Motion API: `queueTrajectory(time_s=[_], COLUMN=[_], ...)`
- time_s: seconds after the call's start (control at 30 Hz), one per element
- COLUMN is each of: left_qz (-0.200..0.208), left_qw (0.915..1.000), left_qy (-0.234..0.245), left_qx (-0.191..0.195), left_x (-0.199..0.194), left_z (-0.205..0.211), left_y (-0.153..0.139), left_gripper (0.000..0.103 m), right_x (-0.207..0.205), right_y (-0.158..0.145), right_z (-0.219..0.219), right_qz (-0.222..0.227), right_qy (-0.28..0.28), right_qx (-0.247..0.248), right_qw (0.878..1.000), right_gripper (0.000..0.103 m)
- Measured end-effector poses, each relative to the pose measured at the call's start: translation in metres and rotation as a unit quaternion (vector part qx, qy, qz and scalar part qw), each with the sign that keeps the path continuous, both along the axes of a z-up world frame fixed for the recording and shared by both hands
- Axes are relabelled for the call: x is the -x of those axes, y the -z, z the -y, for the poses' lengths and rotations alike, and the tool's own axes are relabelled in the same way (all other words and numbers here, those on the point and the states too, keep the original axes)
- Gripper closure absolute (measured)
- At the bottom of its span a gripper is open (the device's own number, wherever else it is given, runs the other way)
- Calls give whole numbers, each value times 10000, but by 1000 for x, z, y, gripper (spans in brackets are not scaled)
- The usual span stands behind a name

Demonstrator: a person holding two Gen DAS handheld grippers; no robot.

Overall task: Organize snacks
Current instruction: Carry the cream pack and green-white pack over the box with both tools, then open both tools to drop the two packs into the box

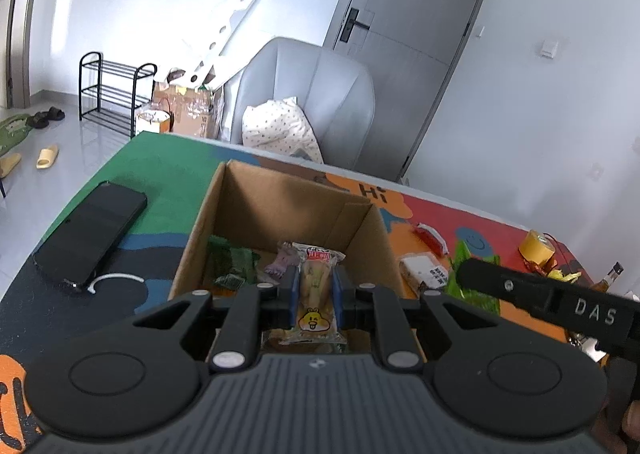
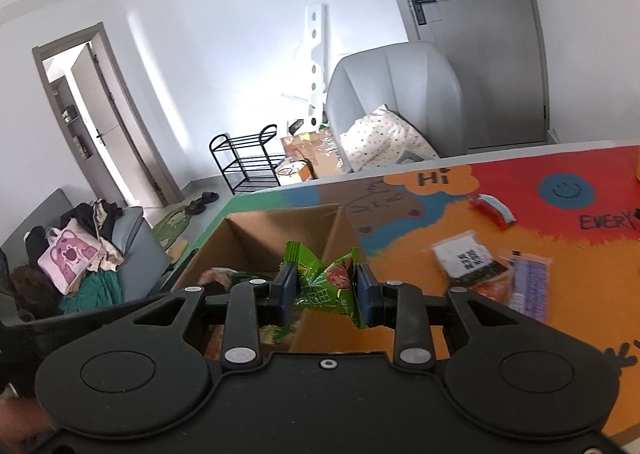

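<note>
Both grippers arrive at the cardboard box (image 1: 280,209) loaded. The left gripper (image 1: 316,290) is clamped tight on a clear-wrapped pastry snack (image 1: 316,286) with a yellow cartoon face, held lengthwise between the blue pads, right above the box's open top. The right gripper (image 2: 325,286) pinches a green snack packet (image 2: 320,278), which hangs over the box's near right corner rather than squarely inside.

The step in hand looks like the drop. To do it well, the right hand wants to carry its packet further over the opening before letting go, since from here it could catch the wall or slide out onto the colourful table mat (image 2: 420,209). The left snack sits well placed already; a clean release should land it among the others. Keeping the two grippers apart matters too, as the right one's finger crosses close by in the left view.

Counting up: one box. Inside it, a green packet (image 1: 232,262) and a purple-wrapped piece (image 1: 282,260) show clearly, with possibly more hidden beneath. Still on the mat, in the right view: a red-and-white packet (image 2: 492,207), a white packet with a QR code (image 2: 468,258), a purple packet (image 2: 528,282) and something orange between them, too blurred to name. Two snacks are in the jaws. One black phone (image 1: 92,230) lies left of the box.
</note>
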State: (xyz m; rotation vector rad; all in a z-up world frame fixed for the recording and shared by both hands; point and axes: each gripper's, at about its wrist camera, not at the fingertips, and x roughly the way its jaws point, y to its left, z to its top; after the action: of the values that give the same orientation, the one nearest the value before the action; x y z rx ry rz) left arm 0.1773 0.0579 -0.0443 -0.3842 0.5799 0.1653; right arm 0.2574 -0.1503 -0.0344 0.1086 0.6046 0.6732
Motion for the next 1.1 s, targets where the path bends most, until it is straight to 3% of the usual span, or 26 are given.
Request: queueTrajectory(time_s=[0.1,0.27,0.4,0.47,0.8,0.97,1.1], left_qz=[-49,-2,13,21,161,158,108], left_qw=[9999,9998,9996,9995,9994,9998,9999], left_qy=[-28,-169,-244,-271,-290,-115,-32], left_qx=[117,135,157,139,74,13,11], left_x=[2,11,16,19,23,21,18], left_z=[-5,-14,-19,-20,-10,6,20], left_y=[2,1,1,0,-1,-2,0], left_gripper=[77,73,61,54,20,16,14], right_x=[1,5,8,7,6,6,6], right_y=[-1,0,1,1,3,7,11], right_z=[-10,-26,-33,-34,-3,17,36], right_qz=[-3,-29,-123,-238,-308,-325,-414], right_qy=[-81,-245,-395,-488,50,313,473], right_qx=[20,39,-18,-112,-116,-45,-74], right_qw=[10000,9997,9991,9985,9994,9990,9980], right_gripper=[73,73,72,61,48,38,38])
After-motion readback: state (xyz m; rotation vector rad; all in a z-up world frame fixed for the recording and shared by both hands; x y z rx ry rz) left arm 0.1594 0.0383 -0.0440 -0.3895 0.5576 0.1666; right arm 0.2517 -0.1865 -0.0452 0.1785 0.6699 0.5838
